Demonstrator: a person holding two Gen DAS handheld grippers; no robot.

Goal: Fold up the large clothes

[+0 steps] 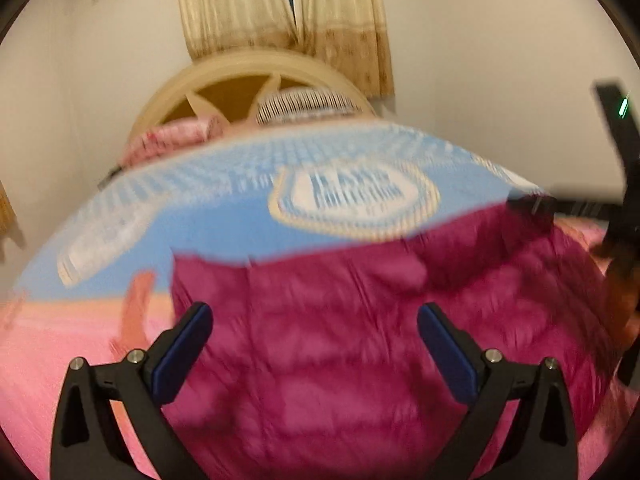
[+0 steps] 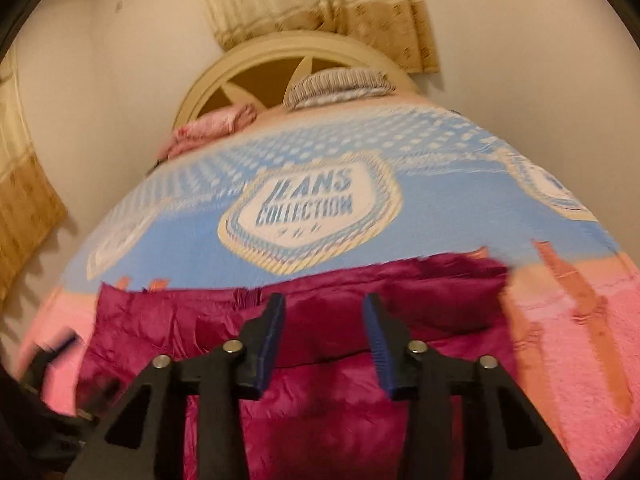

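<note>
While both sets of tongs hang with their jaws apart and nothing between them, the left tongs [image 1: 314, 320] and right tongs [image 2: 324, 310] sit over a magenta garment [image 2: 360, 396] spread on the bed [image 2: 192, 248]; pillows [image 2: 340, 86] lie at twelve o'clock, below a curtain [image 2: 320, 0].
</note>
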